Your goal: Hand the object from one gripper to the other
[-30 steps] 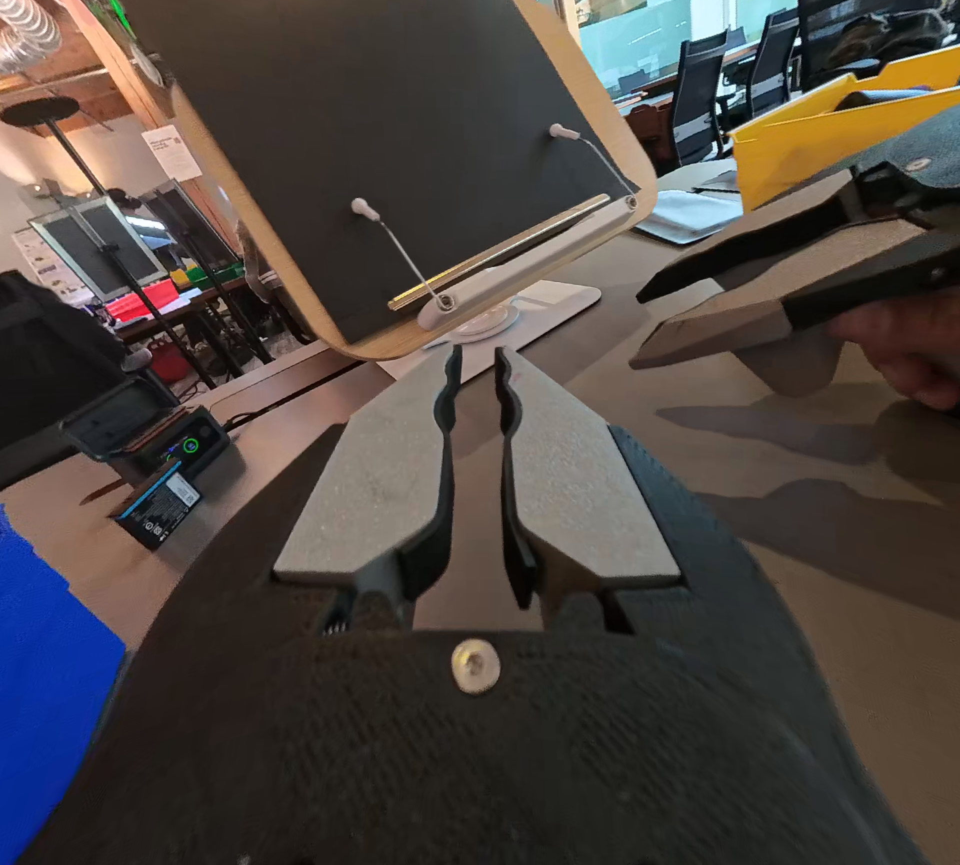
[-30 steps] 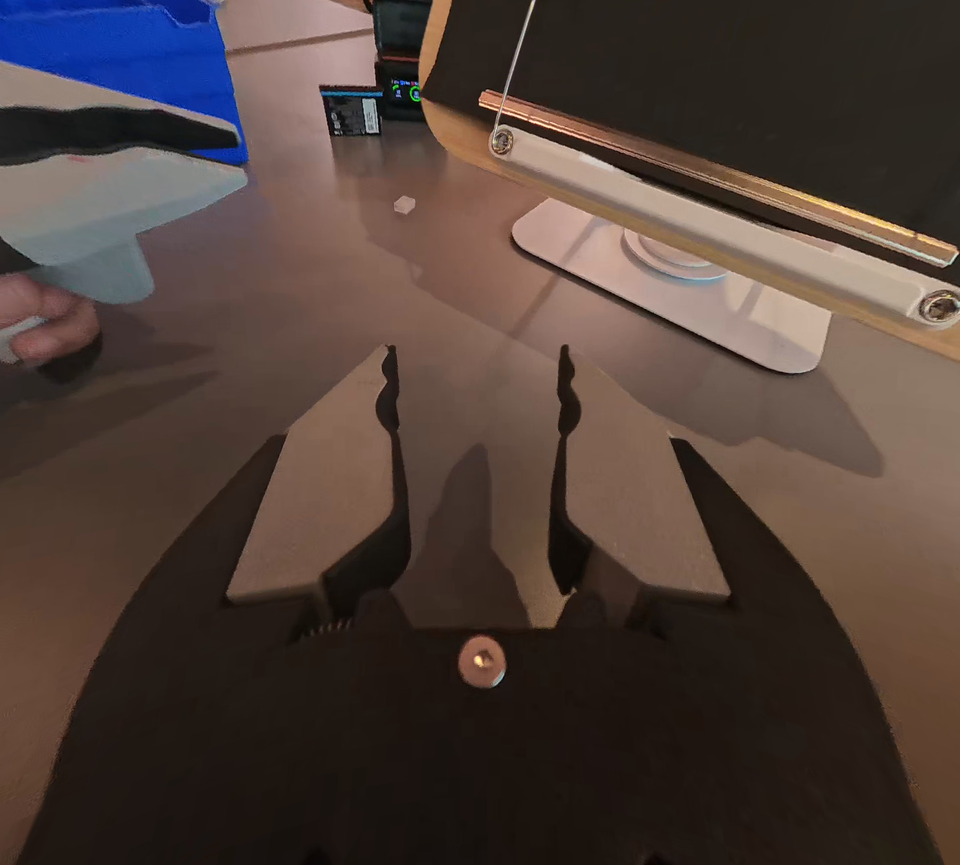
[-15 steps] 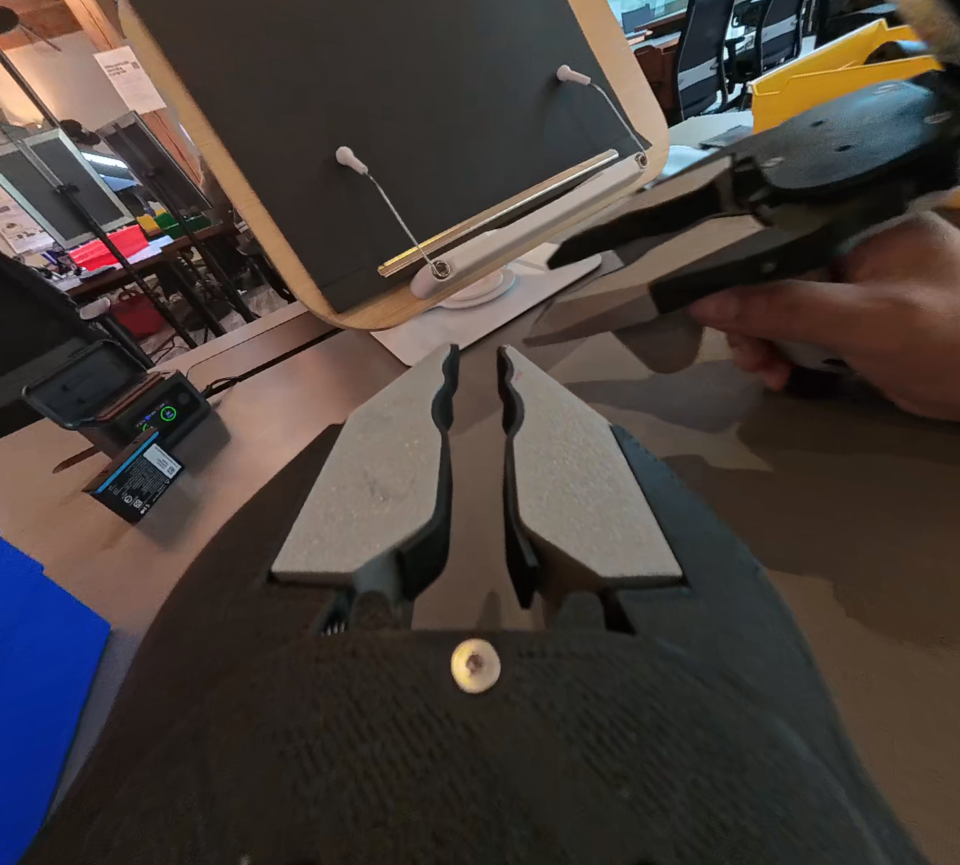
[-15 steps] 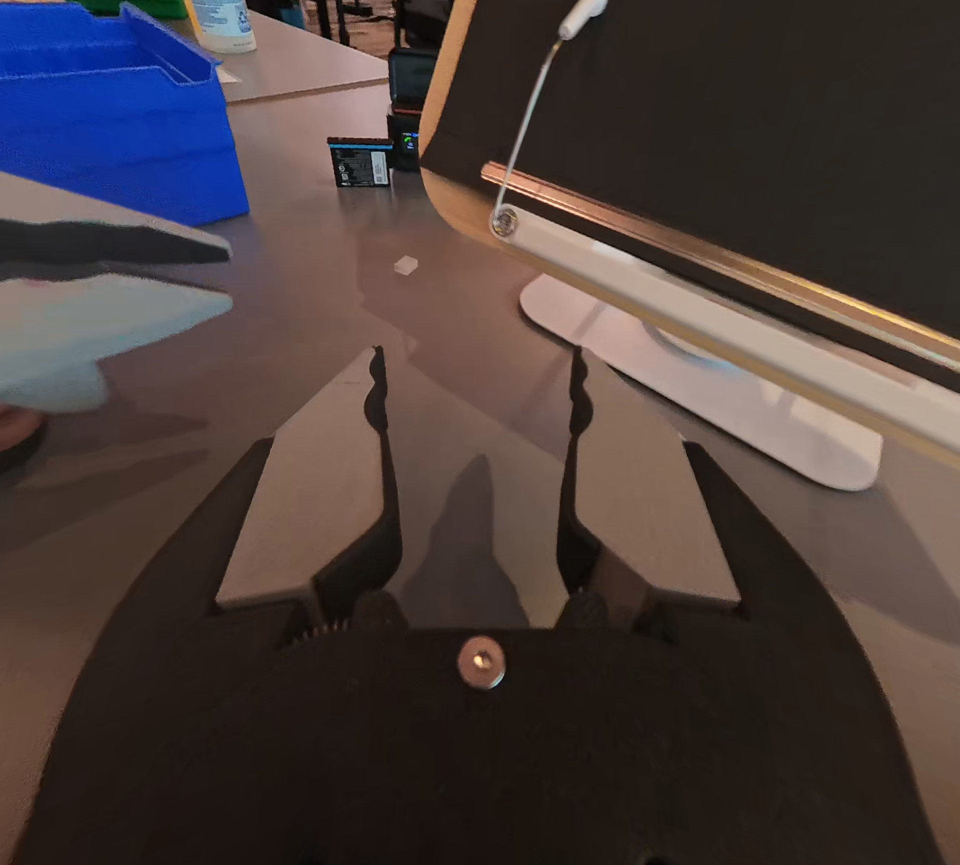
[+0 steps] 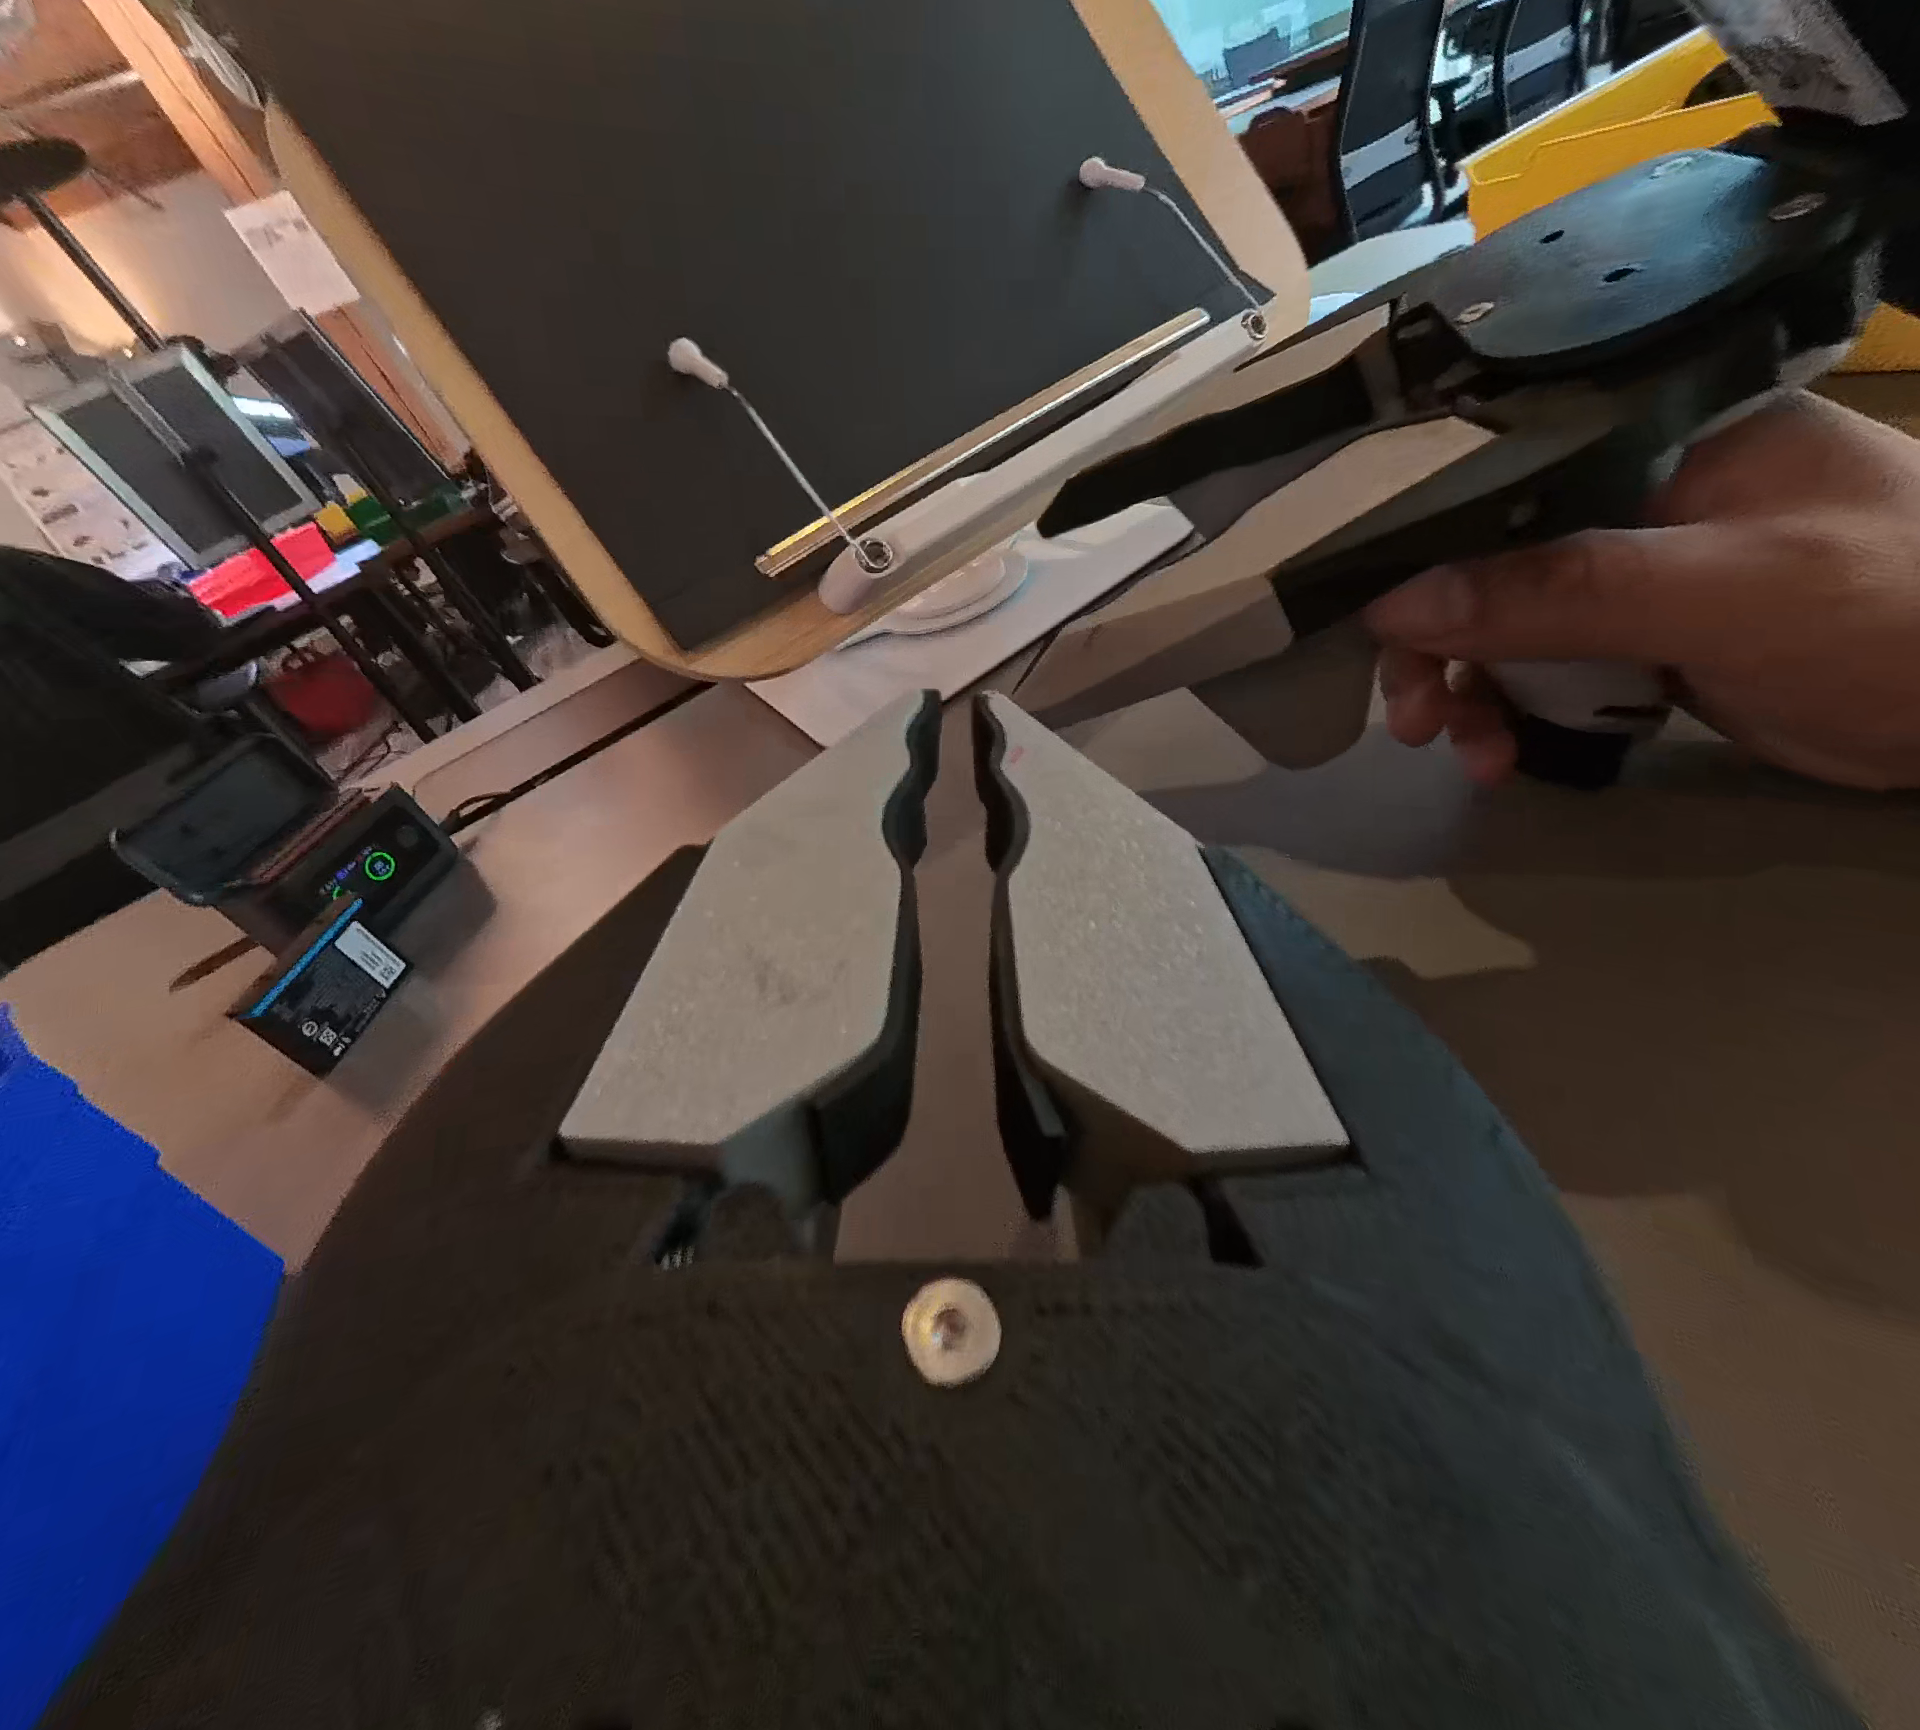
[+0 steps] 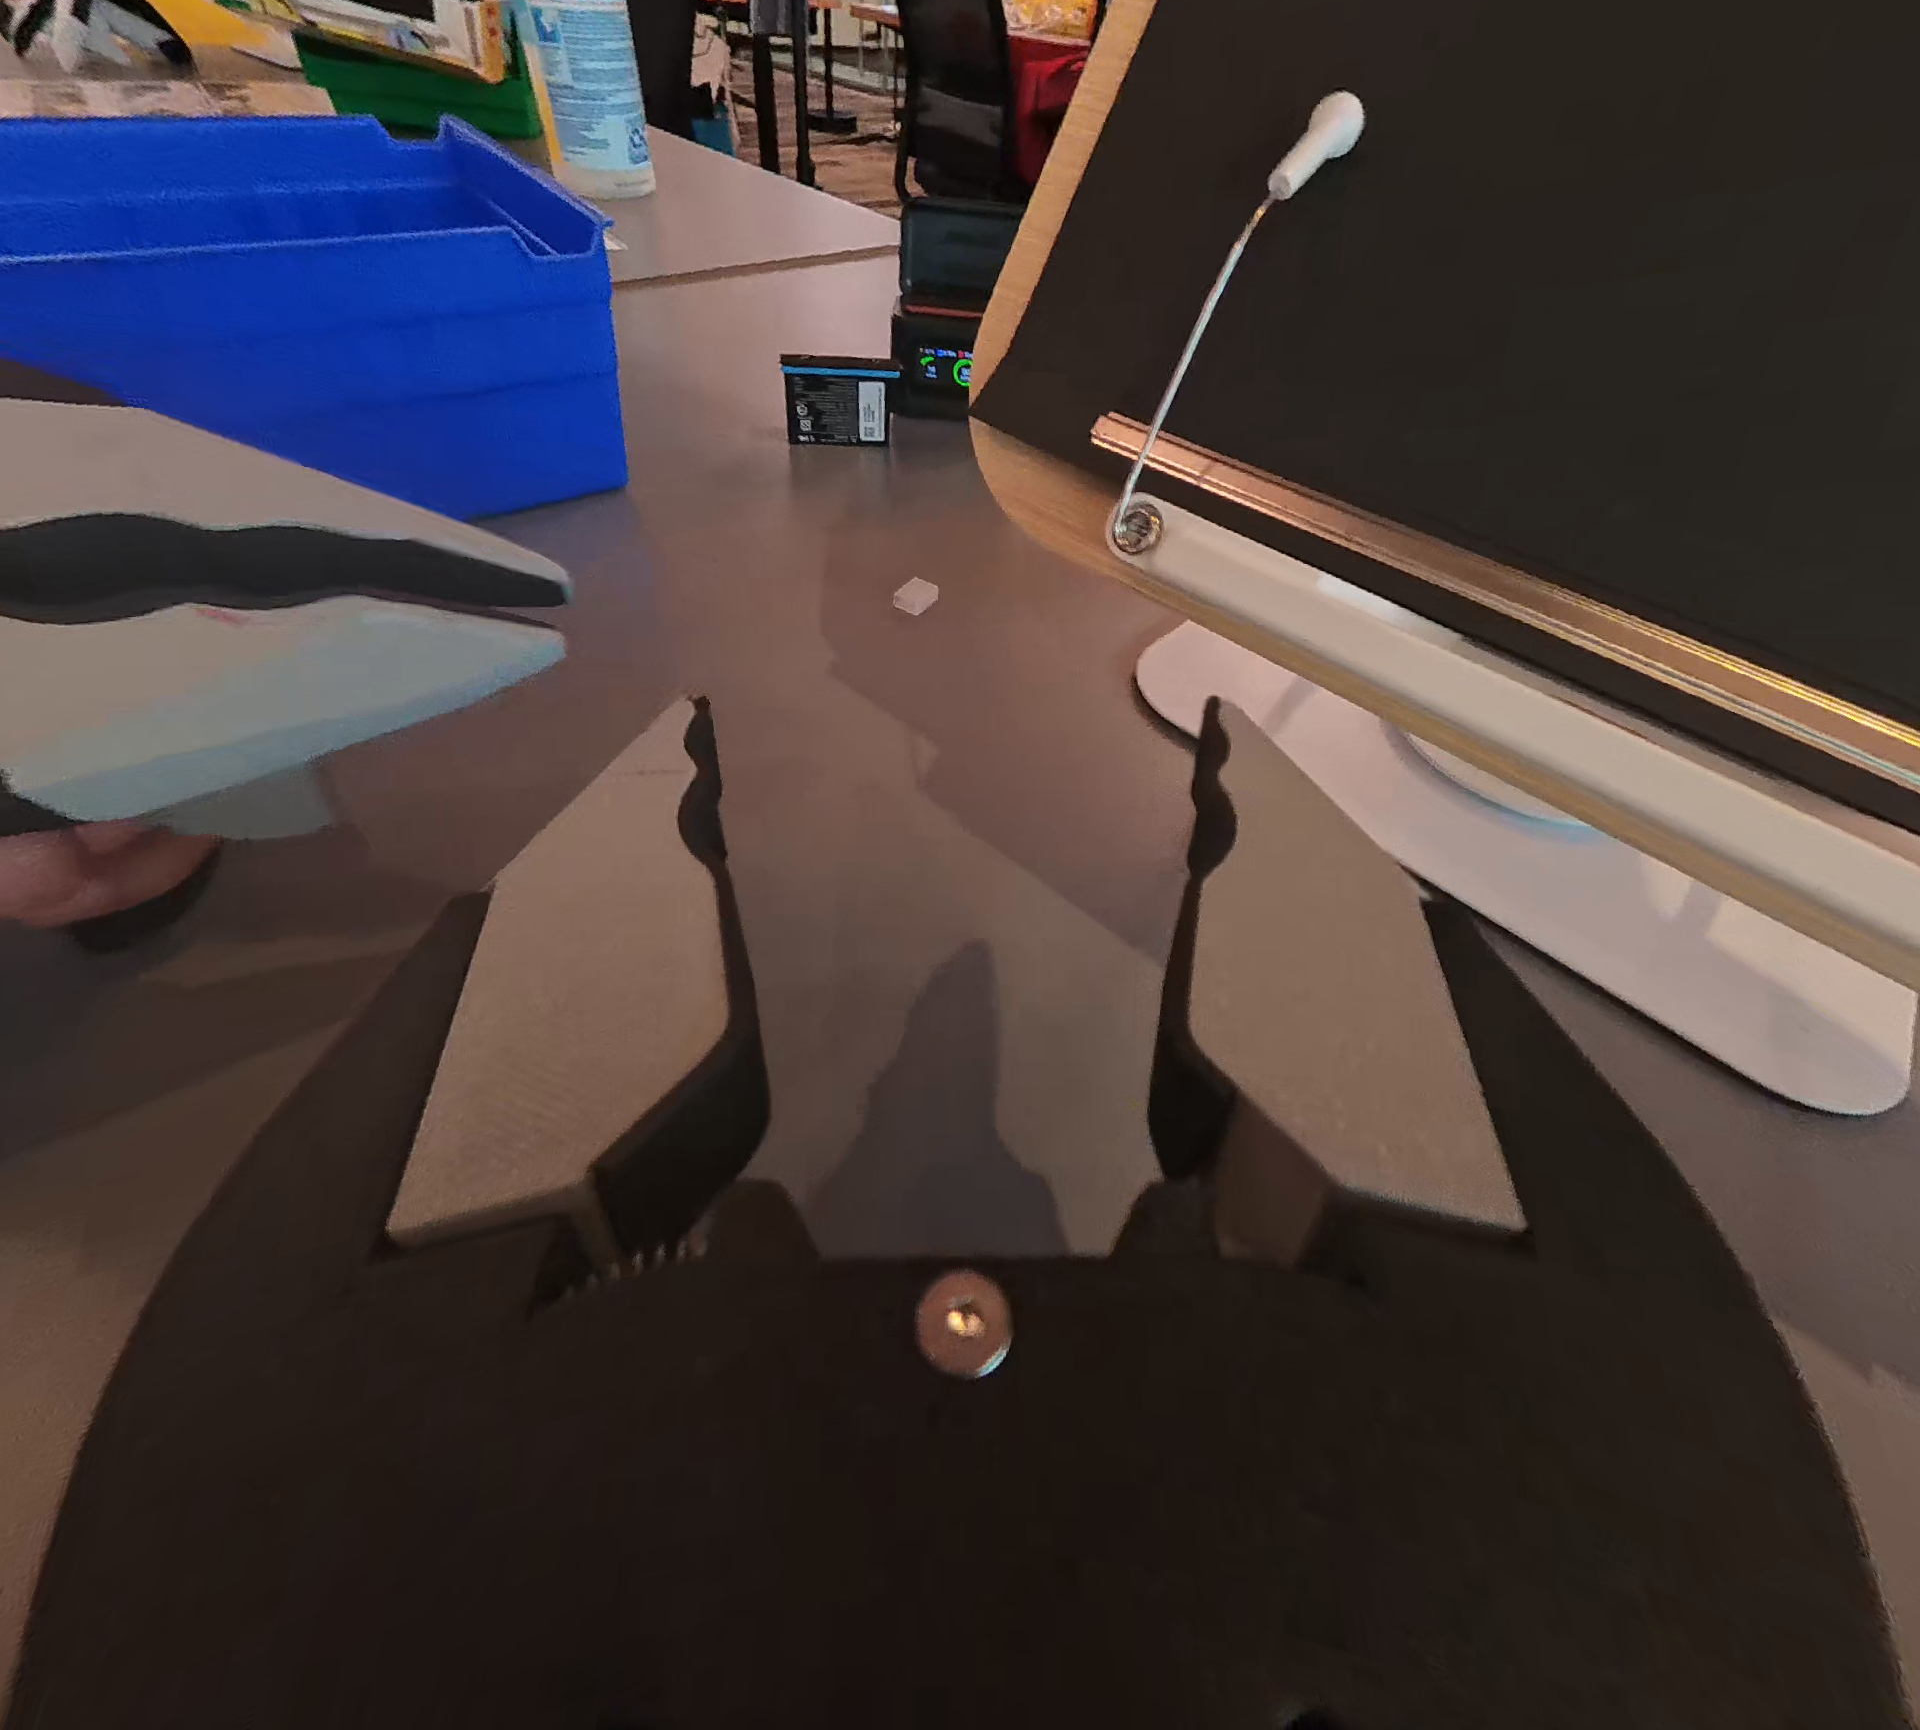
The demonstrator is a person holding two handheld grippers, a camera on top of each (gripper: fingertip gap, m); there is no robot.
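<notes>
At far left sits a blue plastic bin (image 6: 312, 309) with a white labelled bottle (image 6: 582, 39) behind it. The left gripper (image 6: 561, 610) hovers beside the bin, its jaws drawn nearly together on nothing.

Farther right a flat black battery pack (image 6: 840, 400) stands on the brown worktop (image 6: 727, 527). Its printed label is too small to read.

Which thing is to be handed over is unclear. The likeliest is the small pale block (image 6: 914, 595), lying loose on the worktop ahead of the right gripper (image 6: 951, 724), whose jaws are spread wide and empty. The block looks light, stiff and easily flicked away, so pinch its flat sides with the tips.

A black-faced wooden book stand (image 6: 1558, 122) fills the right.
</notes>
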